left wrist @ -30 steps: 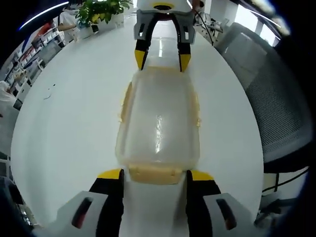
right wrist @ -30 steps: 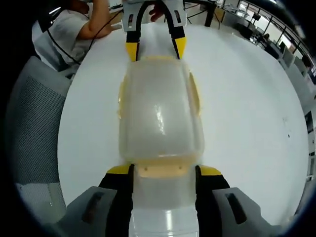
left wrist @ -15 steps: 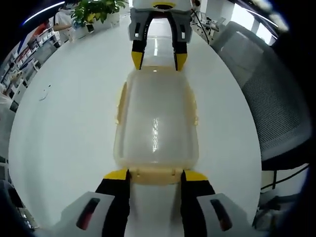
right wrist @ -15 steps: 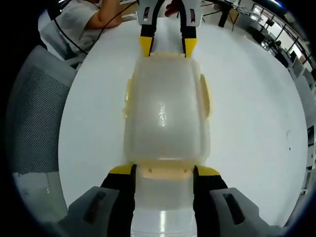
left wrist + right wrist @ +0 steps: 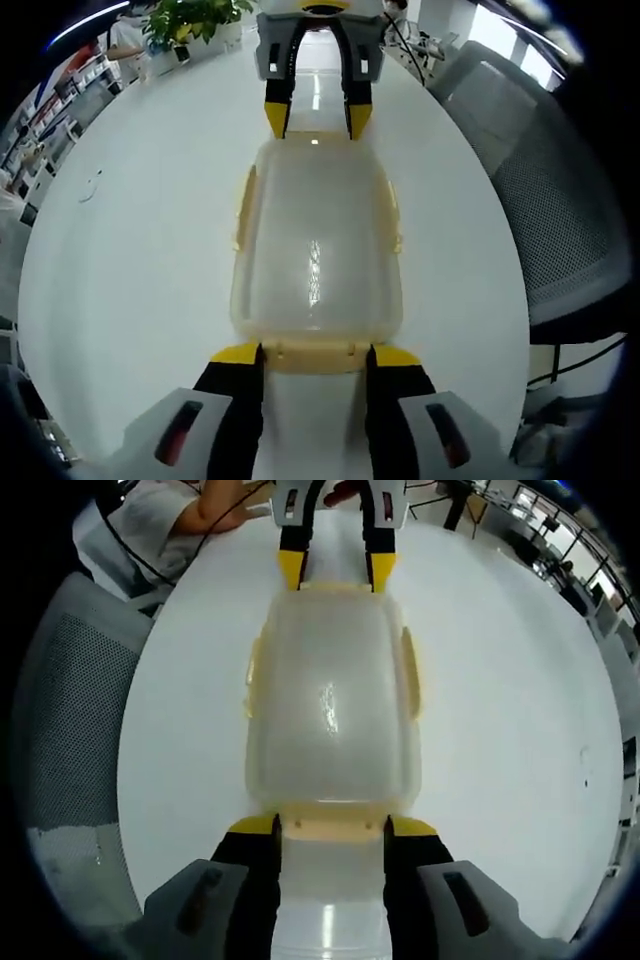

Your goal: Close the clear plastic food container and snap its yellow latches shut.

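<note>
This looks like a big office. A wide white tabletop fills the middle. A grey mesh office chair stands at its right edge in the left gripper view, and the same kind of chair shows in the right gripper view. A green plant in a pot sits at the far edge. Shelves with many small things stand beyond the tabletop. More desks and chairs show far back in the room.
</note>
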`<state>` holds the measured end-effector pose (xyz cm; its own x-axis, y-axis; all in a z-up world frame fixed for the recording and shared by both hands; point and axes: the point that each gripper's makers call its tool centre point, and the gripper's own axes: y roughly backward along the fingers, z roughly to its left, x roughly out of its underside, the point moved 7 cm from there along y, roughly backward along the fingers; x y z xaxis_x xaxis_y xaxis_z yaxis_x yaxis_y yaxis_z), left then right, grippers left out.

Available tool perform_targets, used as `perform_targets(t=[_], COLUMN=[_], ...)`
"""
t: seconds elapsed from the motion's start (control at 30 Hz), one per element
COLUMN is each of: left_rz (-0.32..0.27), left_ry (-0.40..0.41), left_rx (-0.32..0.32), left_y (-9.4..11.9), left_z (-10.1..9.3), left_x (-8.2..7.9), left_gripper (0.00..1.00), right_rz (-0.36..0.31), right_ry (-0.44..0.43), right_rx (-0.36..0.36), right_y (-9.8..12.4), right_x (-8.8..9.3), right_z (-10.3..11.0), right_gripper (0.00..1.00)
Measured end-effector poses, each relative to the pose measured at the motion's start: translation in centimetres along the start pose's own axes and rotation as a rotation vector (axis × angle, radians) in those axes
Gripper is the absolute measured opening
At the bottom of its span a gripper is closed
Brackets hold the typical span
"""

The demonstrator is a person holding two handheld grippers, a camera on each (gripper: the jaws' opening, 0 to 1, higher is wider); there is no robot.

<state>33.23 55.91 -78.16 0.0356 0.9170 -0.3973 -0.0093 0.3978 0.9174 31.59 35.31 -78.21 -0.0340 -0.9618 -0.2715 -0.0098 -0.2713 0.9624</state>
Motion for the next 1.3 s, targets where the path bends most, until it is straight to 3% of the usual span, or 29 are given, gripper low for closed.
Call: perform_targets(t=[0.63, 1.3], left_rz=[-0.002, -0.013], left_ry=[0.039, 0.053], left_rx=[-0.007, -0.014], left_y=[1.7, 3.8], left_z=[-0.4, -0.9], left_x=[0.7, -0.9], left_gripper=[0.34, 0.34], right_rz=[-0.045, -0.07], right_ry=[0.014, 0.012], right_rx=[-0.006, -0.026], right_y=[1.1, 4.4], right_x=[-1.2, -1.3], right_z=[0.1, 0.4], right_gripper=[0.37, 0.37])
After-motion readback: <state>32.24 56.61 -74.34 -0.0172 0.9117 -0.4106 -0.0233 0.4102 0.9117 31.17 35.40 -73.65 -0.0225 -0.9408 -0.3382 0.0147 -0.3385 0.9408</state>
